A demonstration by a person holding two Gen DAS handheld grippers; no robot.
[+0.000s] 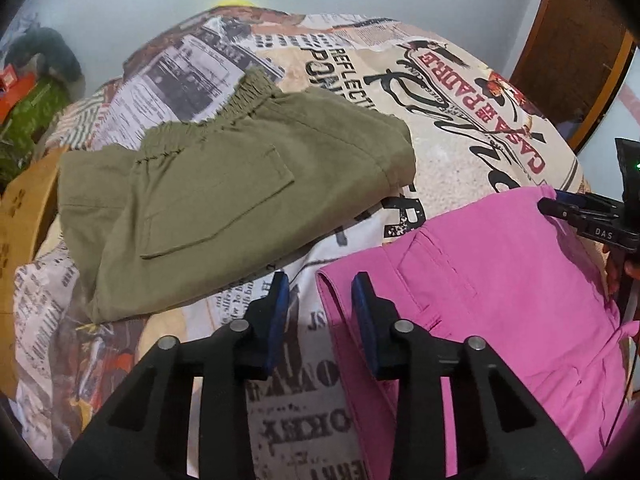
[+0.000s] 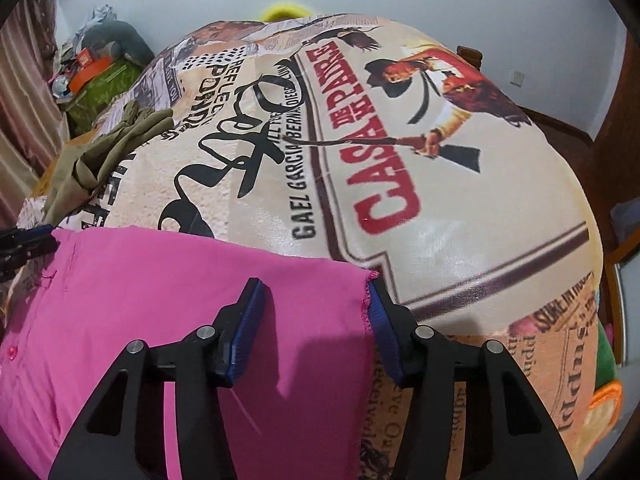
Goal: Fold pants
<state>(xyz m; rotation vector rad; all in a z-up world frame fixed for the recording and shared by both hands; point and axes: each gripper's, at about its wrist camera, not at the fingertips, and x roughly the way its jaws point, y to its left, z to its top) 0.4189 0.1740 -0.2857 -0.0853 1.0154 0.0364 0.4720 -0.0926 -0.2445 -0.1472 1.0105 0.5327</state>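
Pants are the job, and two pairs lie on the bed [image 1: 460,148], which is covered by a sheet printed like old newspapers and film posters.

Far left, the olive pants [image 1: 224,200] sit in a compact fold, elastic waistband toward the far side and a back pocket facing up. They look finished and set aside, though the fold is a little loose at its near left corner.

Just right of them, with a strip of bare sheet between, the pink pants [image 1: 500,280] lie flat on the near right part of the bed. They appear already doubled over at least once: in the right wrist view a raw hemmed edge ends the cloth on the right, and a button shows near the left edge.

The left gripper [image 1: 320,300] hovers with its fingers [image 1: 280,304] apart, straddling the left edge of the pink pants and gripping nothing. The right gripper [image 2: 316,304] is likewise spread, one finger over the cloth and the other at the hemmed edge, not clamped.

My reading: one pair done, the pink pair partly folded. At least one more fold looks due, perhaps bringing the hem end over toward the waist, then smoothing.
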